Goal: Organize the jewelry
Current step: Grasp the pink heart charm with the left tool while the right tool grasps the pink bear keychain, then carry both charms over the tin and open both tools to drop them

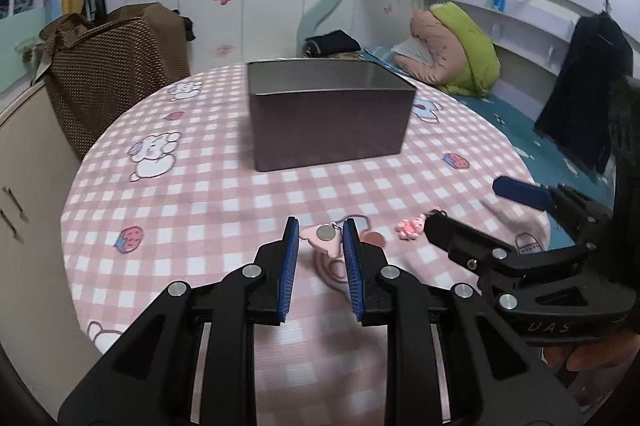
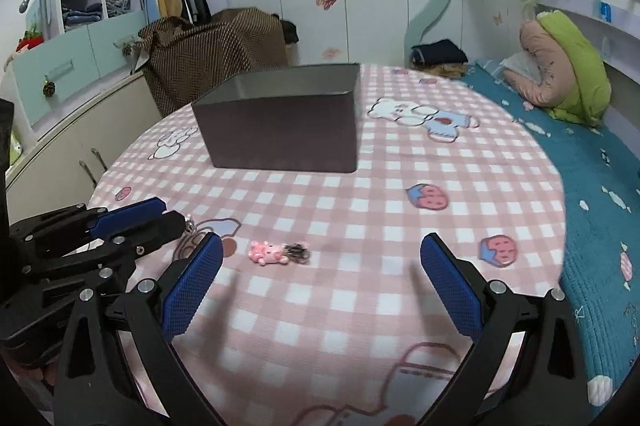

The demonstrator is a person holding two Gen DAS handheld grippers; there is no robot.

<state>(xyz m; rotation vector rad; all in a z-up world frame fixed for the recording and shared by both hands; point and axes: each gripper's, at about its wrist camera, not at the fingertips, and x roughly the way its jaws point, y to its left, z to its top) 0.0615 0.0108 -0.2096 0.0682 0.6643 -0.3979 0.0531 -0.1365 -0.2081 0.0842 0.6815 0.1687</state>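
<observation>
A dark open box (image 1: pixel 328 113) stands on the round table with the pink checked cloth (image 1: pixel 208 201); it also shows in the right wrist view (image 2: pixel 280 121). My left gripper (image 1: pixel 320 232) has its blue pads close around a pink charm with a round silver disc (image 1: pixel 326 236), which seems to be held between them. A second pink charm with a dark ring (image 2: pixel 276 252) lies on the cloth ahead of my right gripper (image 2: pixel 320 254), which is wide open above the cloth. That charm also shows in the left wrist view (image 1: pixel 410 228).
A brown dotted bag (image 2: pixel 208 49) stands beyond the table on the left. A bed with a teal cover (image 2: pixel 592 193) and pillows (image 2: pixel 560 65) lies to the right. Cabinets (image 2: pixel 60 129) stand at the left.
</observation>
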